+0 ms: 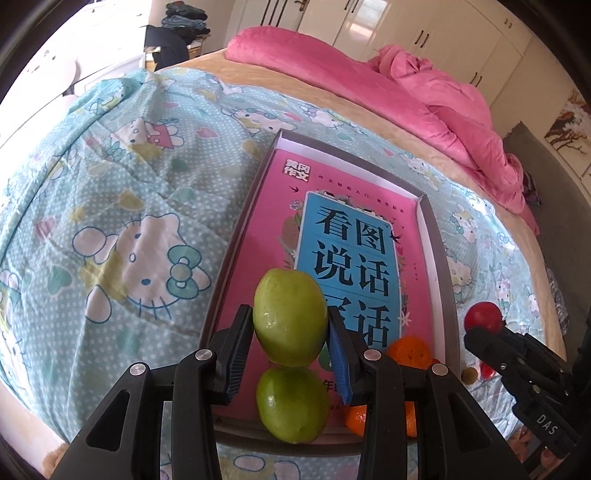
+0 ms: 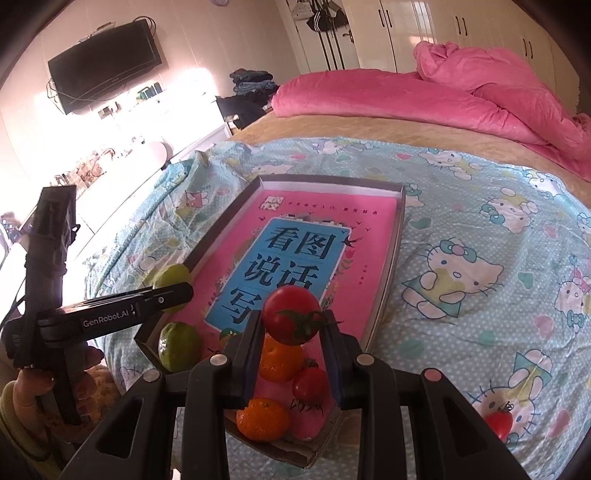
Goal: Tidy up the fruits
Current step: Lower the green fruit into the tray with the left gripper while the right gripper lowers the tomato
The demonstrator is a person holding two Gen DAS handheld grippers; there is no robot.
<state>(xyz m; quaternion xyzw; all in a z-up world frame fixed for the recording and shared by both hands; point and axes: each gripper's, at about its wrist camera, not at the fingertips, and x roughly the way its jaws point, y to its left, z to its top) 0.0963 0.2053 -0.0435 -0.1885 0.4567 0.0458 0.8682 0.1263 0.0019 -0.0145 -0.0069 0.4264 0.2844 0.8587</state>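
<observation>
Fruits sit partly sorted on the bed: the left gripper (image 1: 291, 325) clamps a green fruit (image 1: 289, 317) above the tray (image 1: 447, 258). The right gripper (image 2: 293, 328) pinches a red tomato (image 2: 291, 315) over 2 oranges (image 2: 280, 360) lying in that tray.

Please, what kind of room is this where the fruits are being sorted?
Most likely a bedroom in a home. The tray sits on a bed with a cartoon-cat sheet, a pink duvet lies at the far end, and white wardrobes line the wall.
</observation>
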